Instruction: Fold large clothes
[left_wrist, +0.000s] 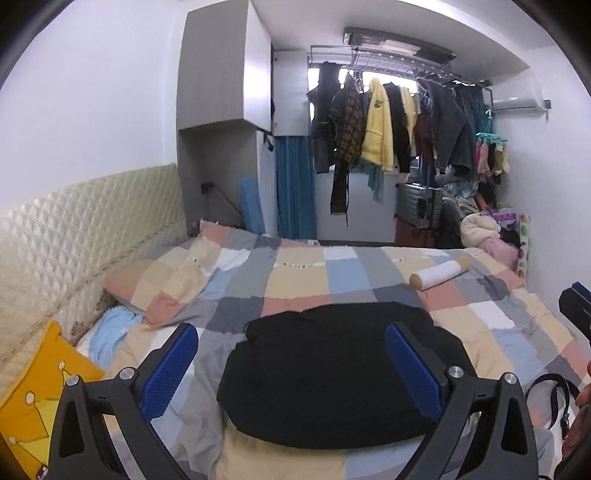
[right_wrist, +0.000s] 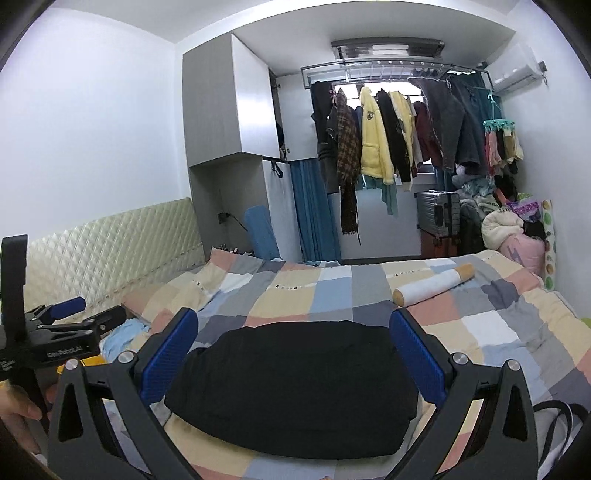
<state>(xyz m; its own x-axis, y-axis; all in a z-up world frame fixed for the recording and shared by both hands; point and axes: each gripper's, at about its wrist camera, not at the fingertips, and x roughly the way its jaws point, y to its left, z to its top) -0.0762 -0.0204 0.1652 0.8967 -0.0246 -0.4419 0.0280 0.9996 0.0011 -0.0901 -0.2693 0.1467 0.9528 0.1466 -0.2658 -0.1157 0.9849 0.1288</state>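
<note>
A black garment (left_wrist: 332, 373) lies folded into a compact bundle on the patchwork quilt (left_wrist: 303, 280). It also shows in the right wrist view (right_wrist: 291, 387). My left gripper (left_wrist: 291, 345) is open and empty, held above the near side of the bundle, its blue pads (left_wrist: 173, 365) spread to either side. My right gripper (right_wrist: 293, 332) is open and empty too, also just short of the bundle. The left gripper shows at the left edge of the right wrist view (right_wrist: 70, 321); the right gripper shows at the right edge of the left wrist view (left_wrist: 576, 306).
A white roll with tan ends (left_wrist: 439, 274) lies on the quilt's far right. A yellow cushion (left_wrist: 40, 391) and padded headboard (left_wrist: 74, 236) are at left. A black strap (left_wrist: 554, 398) lies at near right. Hanging clothes (left_wrist: 388, 125), a suitcase (left_wrist: 419, 206) and piled laundry stand beyond the bed.
</note>
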